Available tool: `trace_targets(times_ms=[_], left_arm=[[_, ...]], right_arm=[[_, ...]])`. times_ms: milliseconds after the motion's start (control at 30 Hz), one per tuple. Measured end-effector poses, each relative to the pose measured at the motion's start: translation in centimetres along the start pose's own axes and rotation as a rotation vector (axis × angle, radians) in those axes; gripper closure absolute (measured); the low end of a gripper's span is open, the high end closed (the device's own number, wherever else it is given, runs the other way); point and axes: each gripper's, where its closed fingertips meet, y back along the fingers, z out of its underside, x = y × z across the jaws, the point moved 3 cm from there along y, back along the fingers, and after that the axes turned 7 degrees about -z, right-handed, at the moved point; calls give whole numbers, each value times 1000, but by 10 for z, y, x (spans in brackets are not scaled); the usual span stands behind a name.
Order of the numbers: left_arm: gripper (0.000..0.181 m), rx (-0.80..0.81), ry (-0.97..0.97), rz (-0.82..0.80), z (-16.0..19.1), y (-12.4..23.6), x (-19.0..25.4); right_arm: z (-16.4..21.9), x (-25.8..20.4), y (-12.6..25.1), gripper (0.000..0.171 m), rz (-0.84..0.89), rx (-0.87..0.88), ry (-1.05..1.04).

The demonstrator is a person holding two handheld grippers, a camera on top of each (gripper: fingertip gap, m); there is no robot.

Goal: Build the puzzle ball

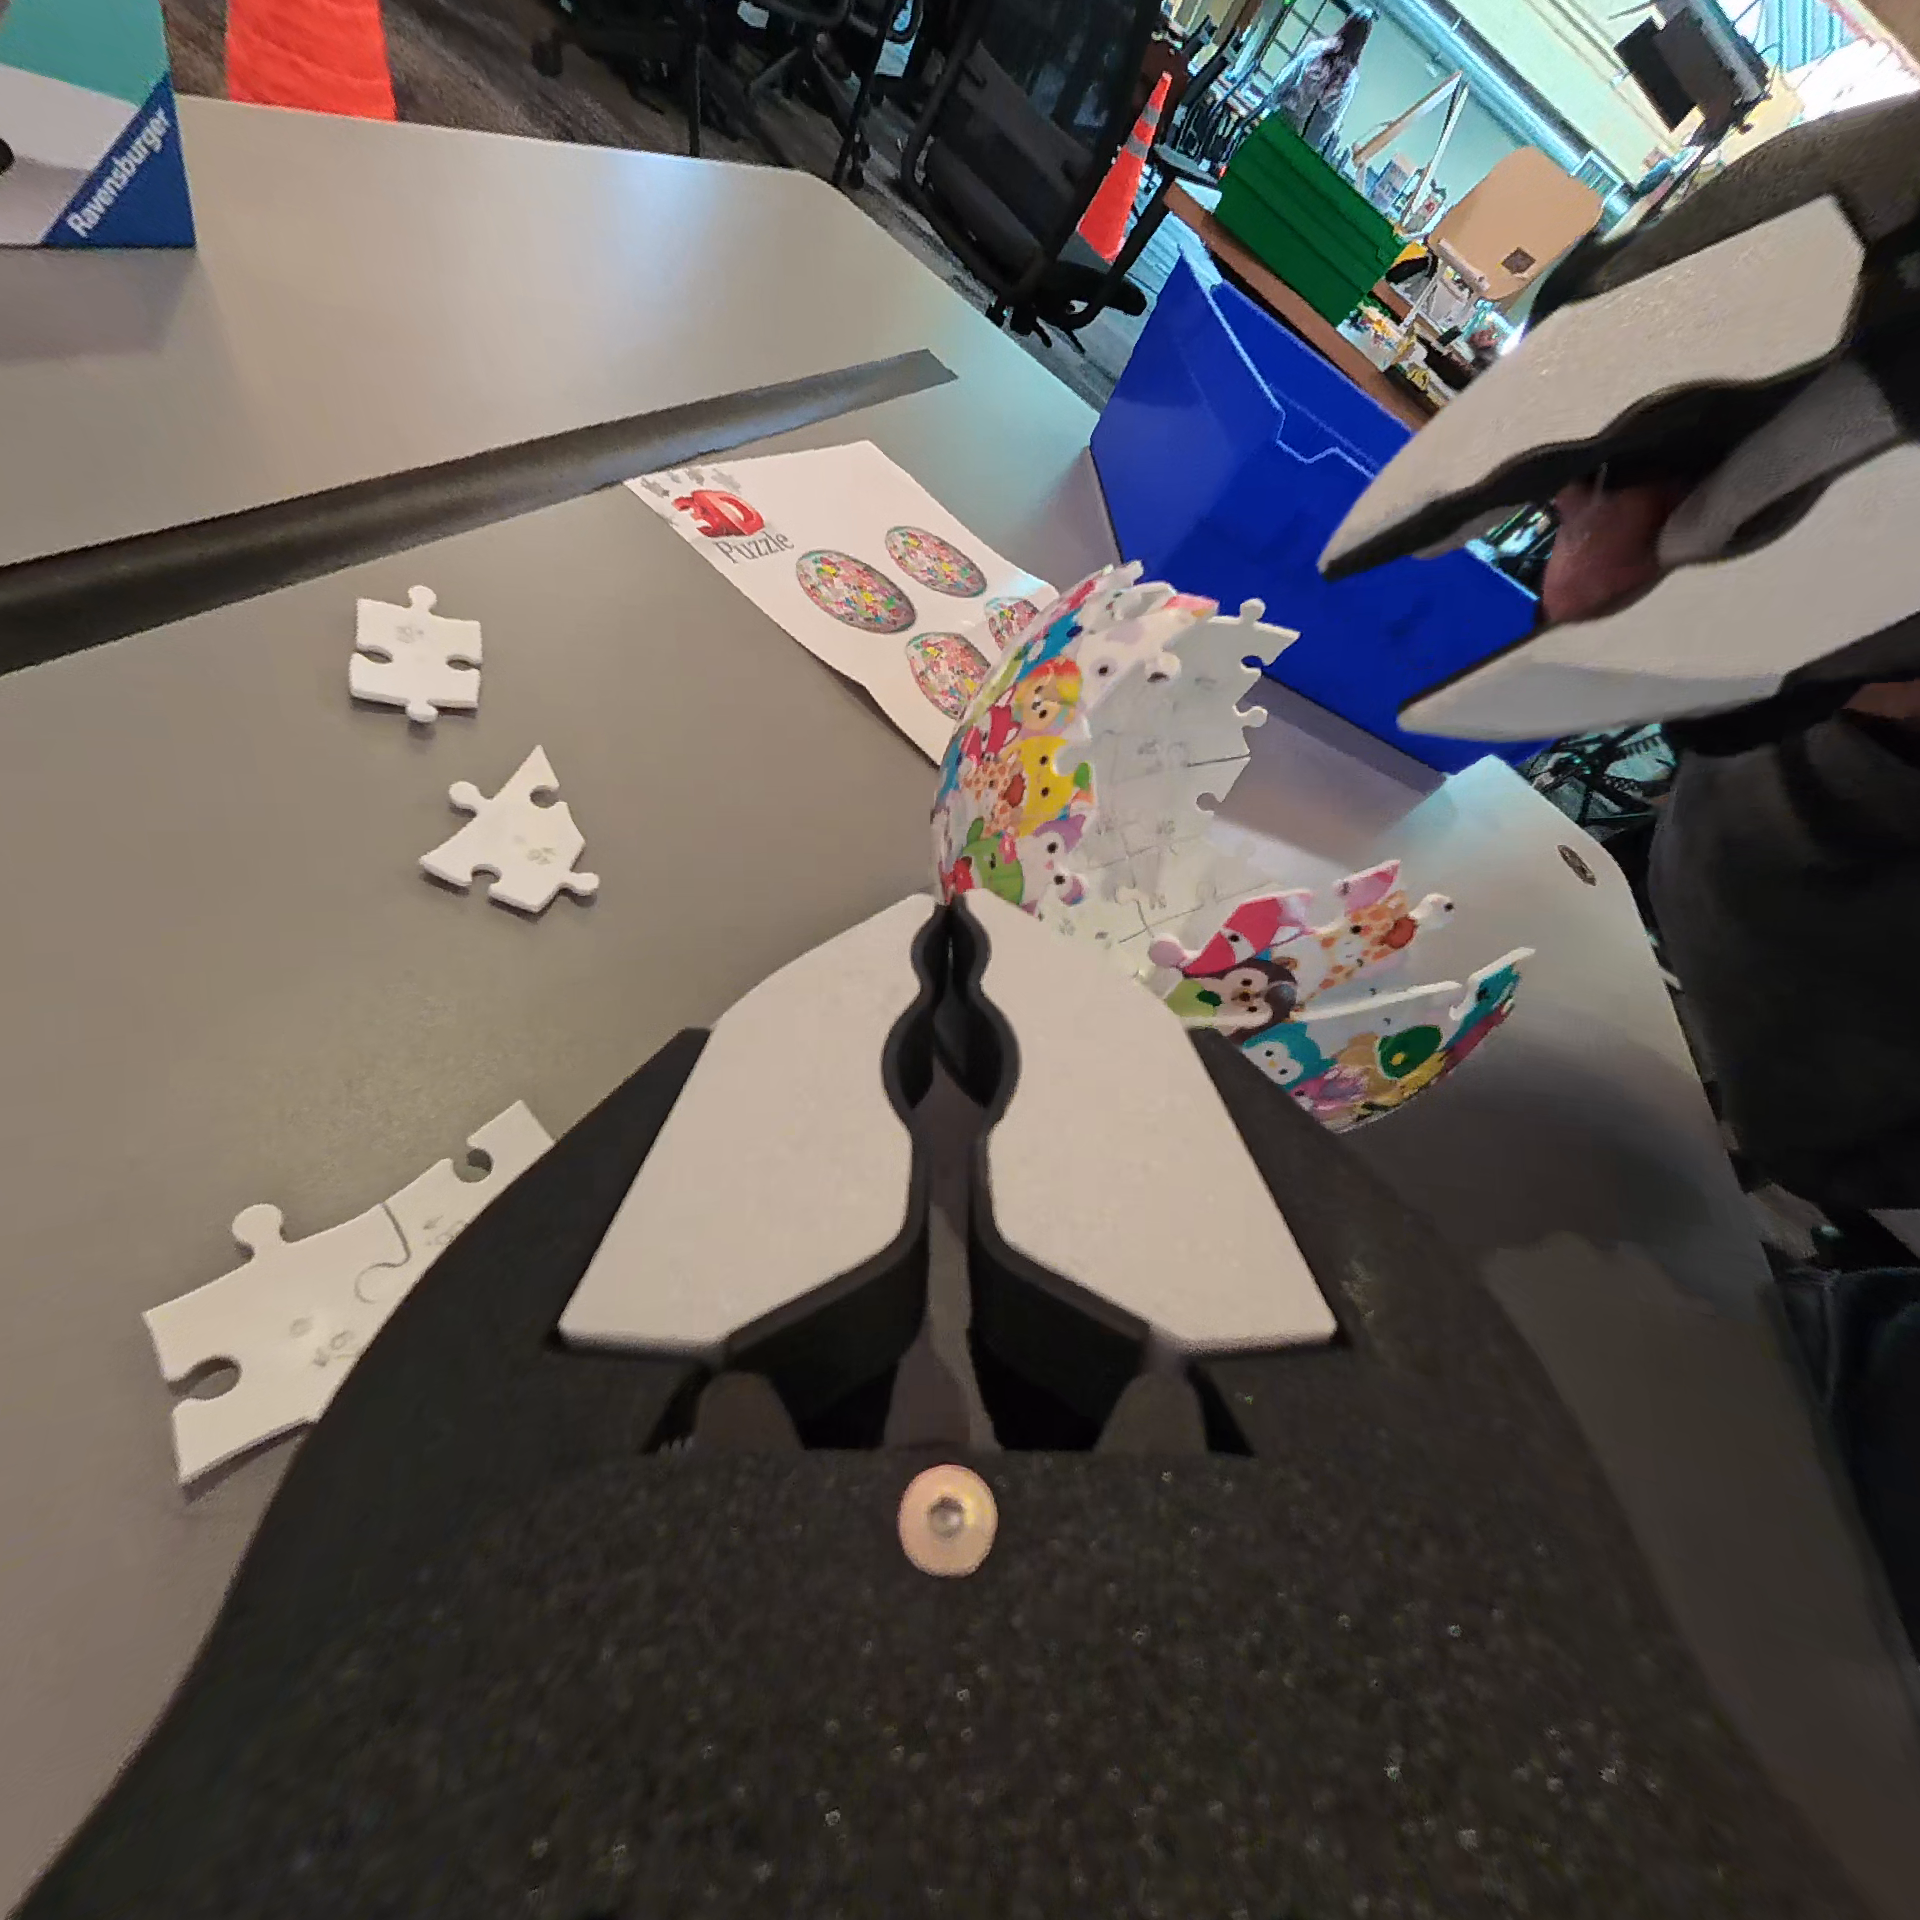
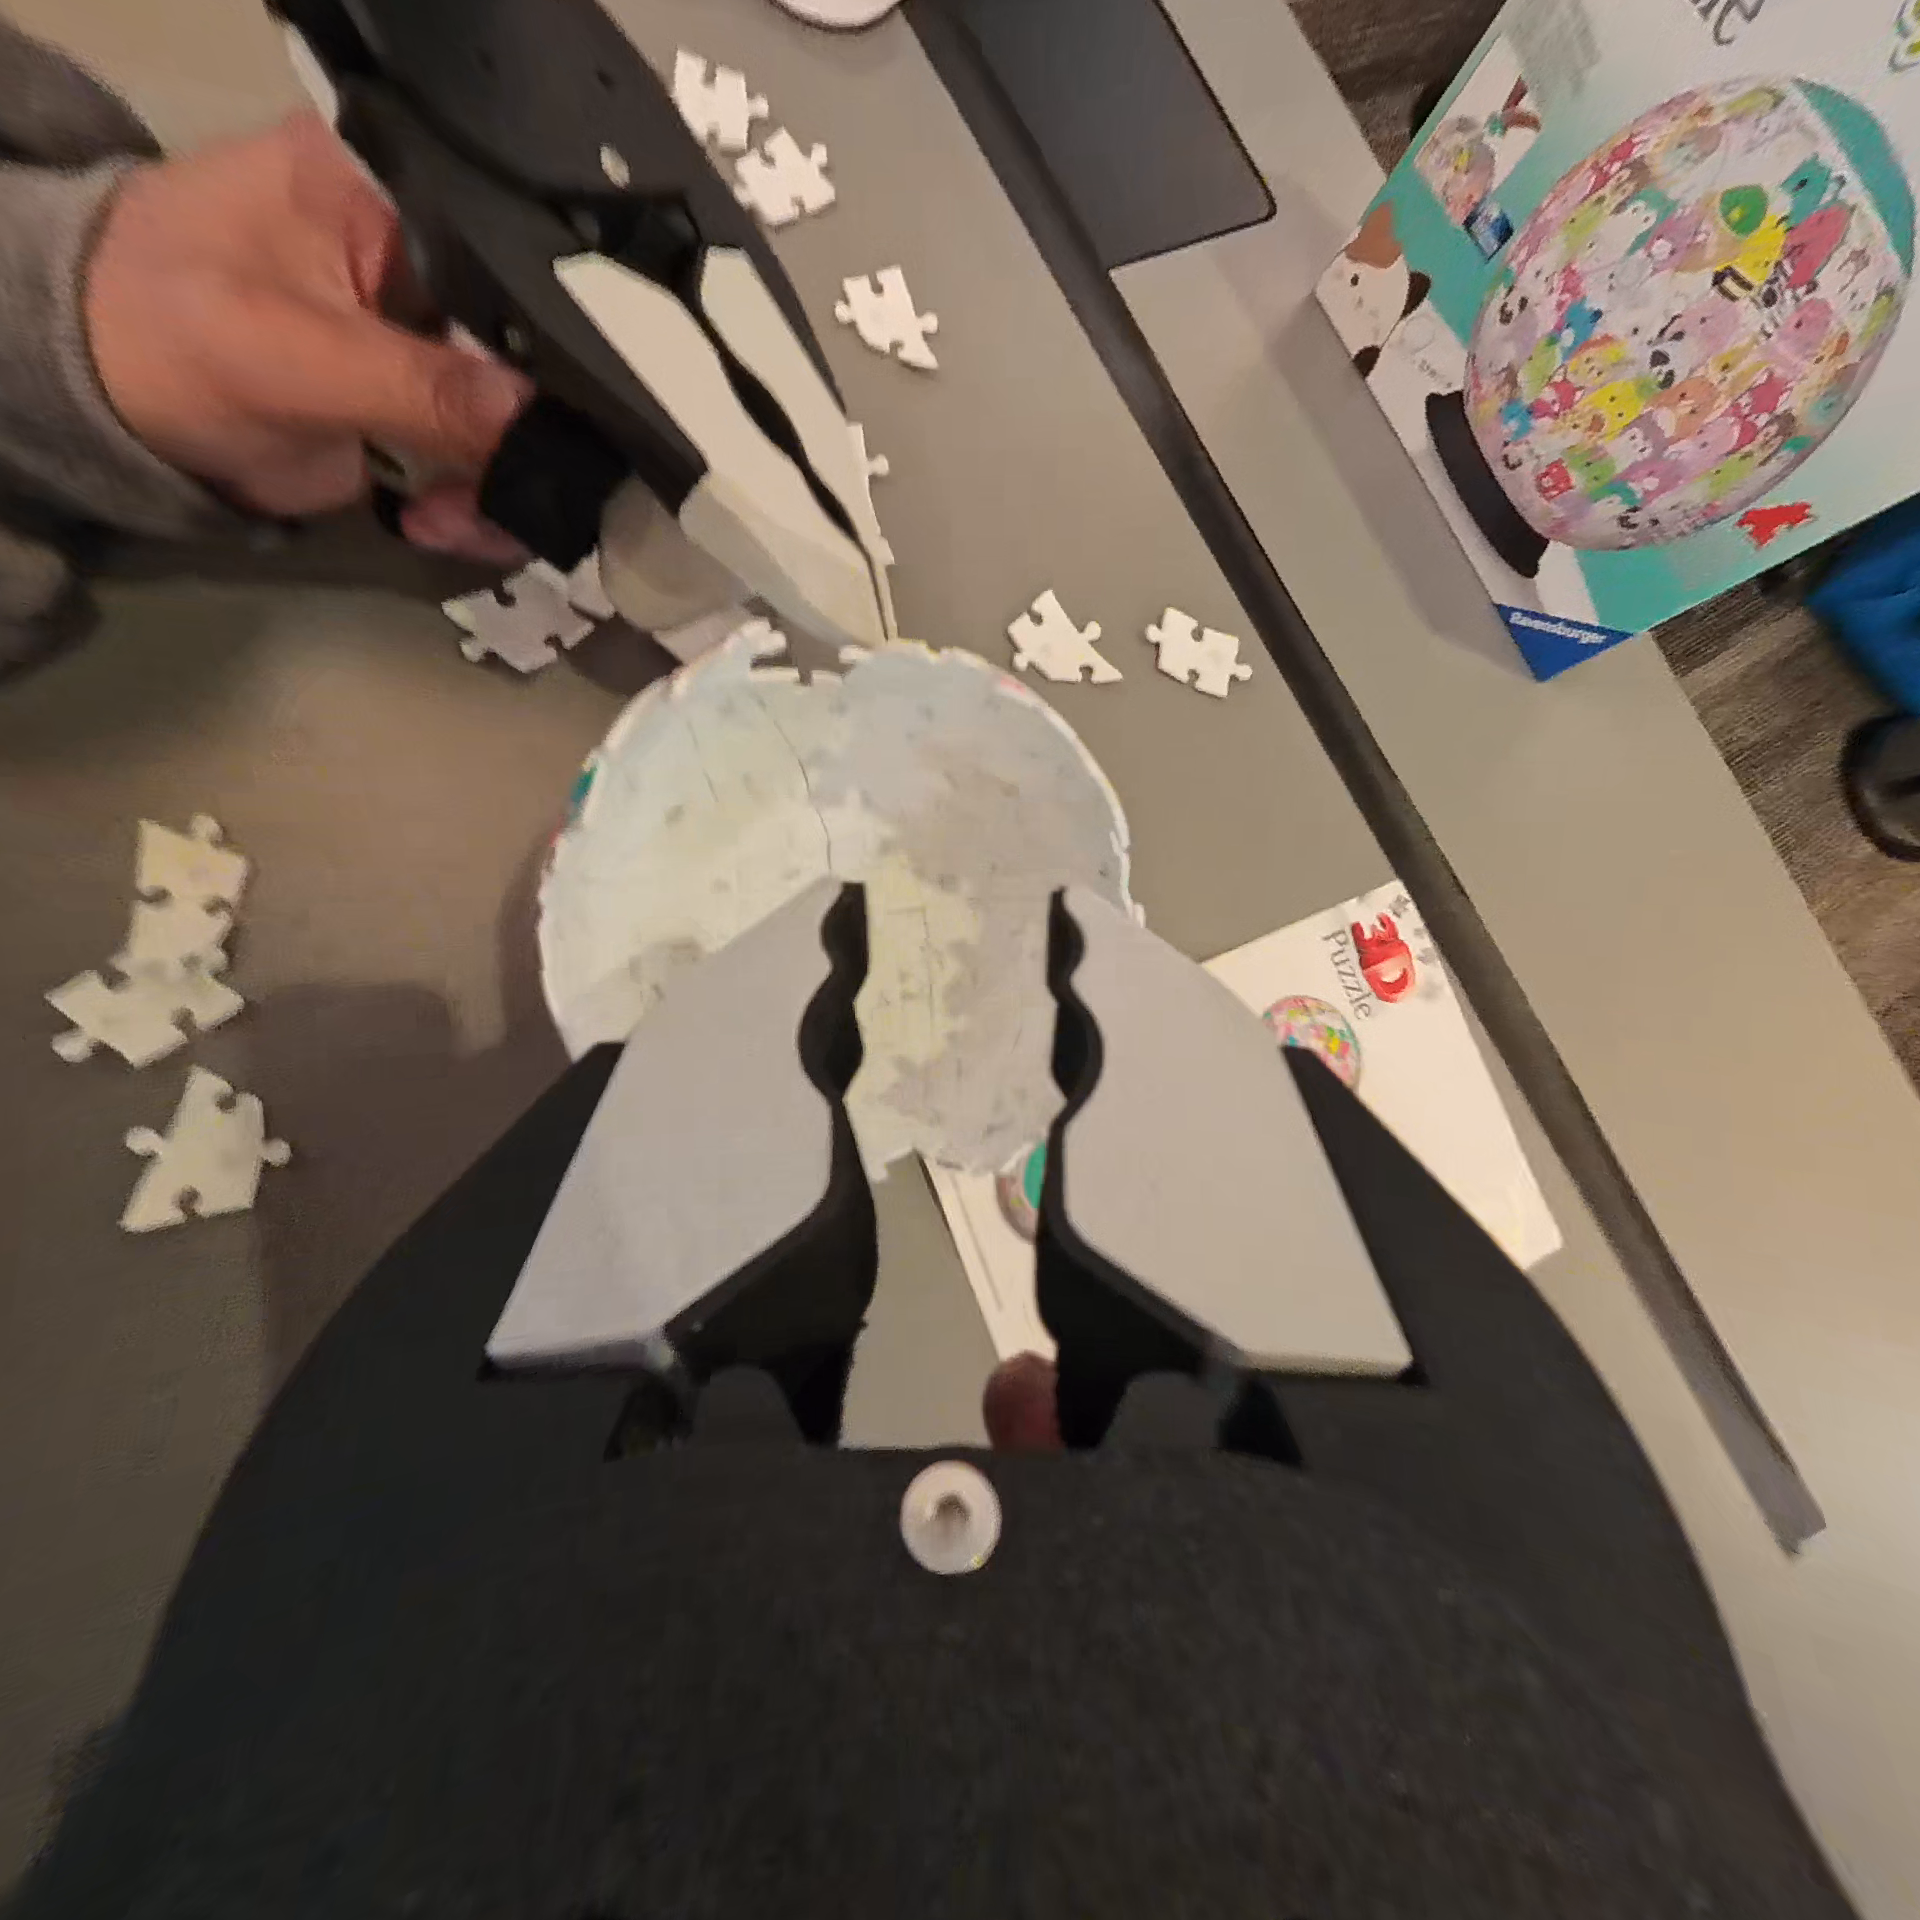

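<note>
Clenched tip to tip, the left gripper (image 1: 951,920) has its jaws pressed together at the near rim of the half-built puzzle ball (image 1: 1049,769); whether a thin edge of the shell is pinched between them cannot be told. In the right wrist view the right gripper (image 2: 951,904) hangs above the same shell with its jaws released, a clear gap between them showing the white inside of the ball.

That open shell sits like a bowl on the dark grey table (image 1: 260,987), coloured print outward, and nothing can be seen lying inside it. Its rim is jagged with tabs, and a second curved band of joined pieces (image 1: 1382,1018) juts out to its right, near the table's rounded right edge.

Loose white pieces lie face down to the left: a joined pair (image 1: 281,1309) nearest, then a wedge-shaped piece (image 1: 514,836), then a squarer piece (image 1: 416,655), each well apart with bare table between. Just beyond the ball lies the instruction sheet (image 1: 831,561), partly under it. A dark seam (image 1: 468,488) divides this table from a lighter one, where the puzzle box (image 2: 1652,343) stands. Off the far right corner sits a blue bin (image 1: 1278,499); its contents are hidden.
</note>
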Motion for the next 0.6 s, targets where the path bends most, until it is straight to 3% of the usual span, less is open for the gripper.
trace_targets(times_ms=[133, 400, 600], left_arm=[[175, 30, -5, 26, -4, 2, 3], [163, 82, -22, -13, -9, 7, 0], [164, 106, -5, 0, -12, 10, -1]], right_arm=[[17, -2, -5, 128, -58, -159, 67], [36, -13, -53, 135, -146, -496, 31], [48, -14, -65, 131, -133, -548, -5]])
